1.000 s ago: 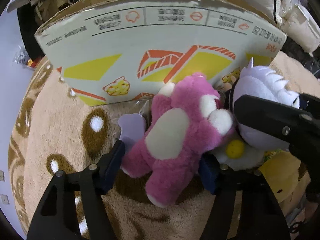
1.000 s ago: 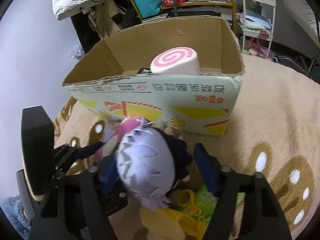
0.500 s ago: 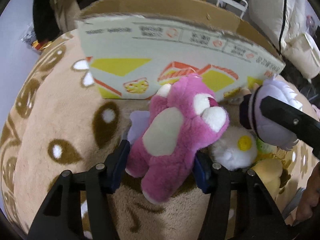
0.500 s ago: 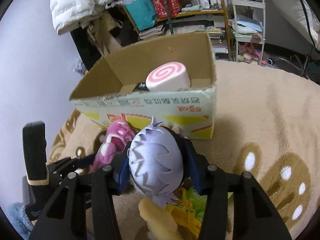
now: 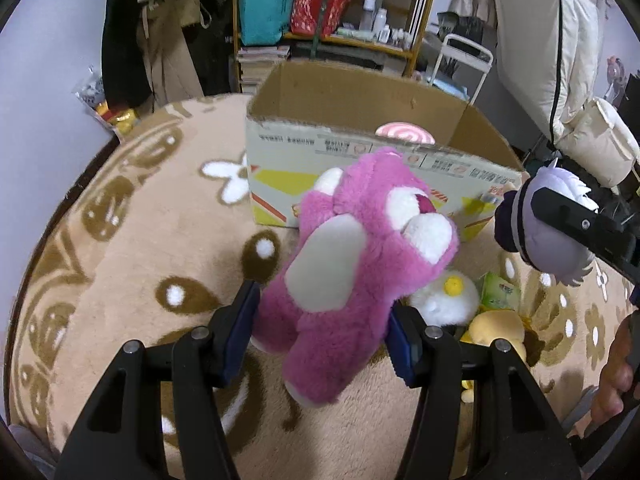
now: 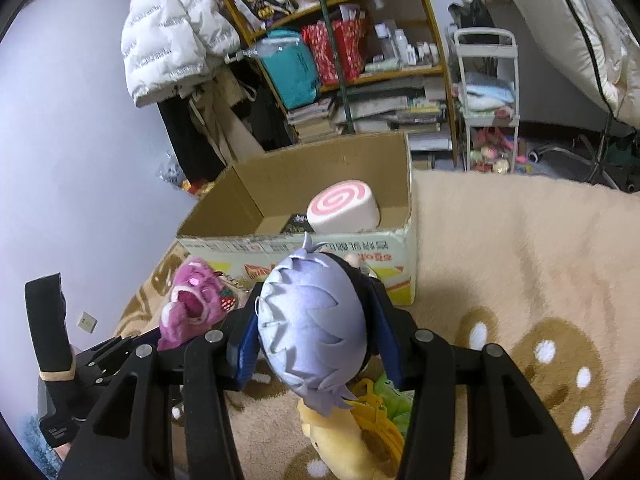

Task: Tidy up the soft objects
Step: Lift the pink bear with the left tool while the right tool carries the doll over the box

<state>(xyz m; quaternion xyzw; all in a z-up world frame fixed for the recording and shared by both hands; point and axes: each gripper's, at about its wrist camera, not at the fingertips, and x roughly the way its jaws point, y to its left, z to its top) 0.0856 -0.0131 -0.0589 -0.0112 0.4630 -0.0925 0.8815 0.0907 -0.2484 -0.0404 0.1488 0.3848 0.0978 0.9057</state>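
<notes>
Left tool (image 5: 320, 336): you're gripping the pink bear (image 5: 356, 264), now lifted off the rug (image 5: 132, 248).
Right tool (image 6: 314, 344): clamped on the lavender-haired doll (image 6: 312, 328), also raised.
Cardboard box (image 6: 304, 176): now nearer; both ready to drop in.

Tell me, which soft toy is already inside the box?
The pink-swirl roll, alone in the box; the pink bear and purple-haired doll are held in grippers outside it.

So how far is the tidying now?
Done: one swirl cushion lies in the box. In hand: left gripper grips the pink bear, right gripper grips the purple-haired doll. Left: white chick, yellow toy, green packet on the rug.
</notes>
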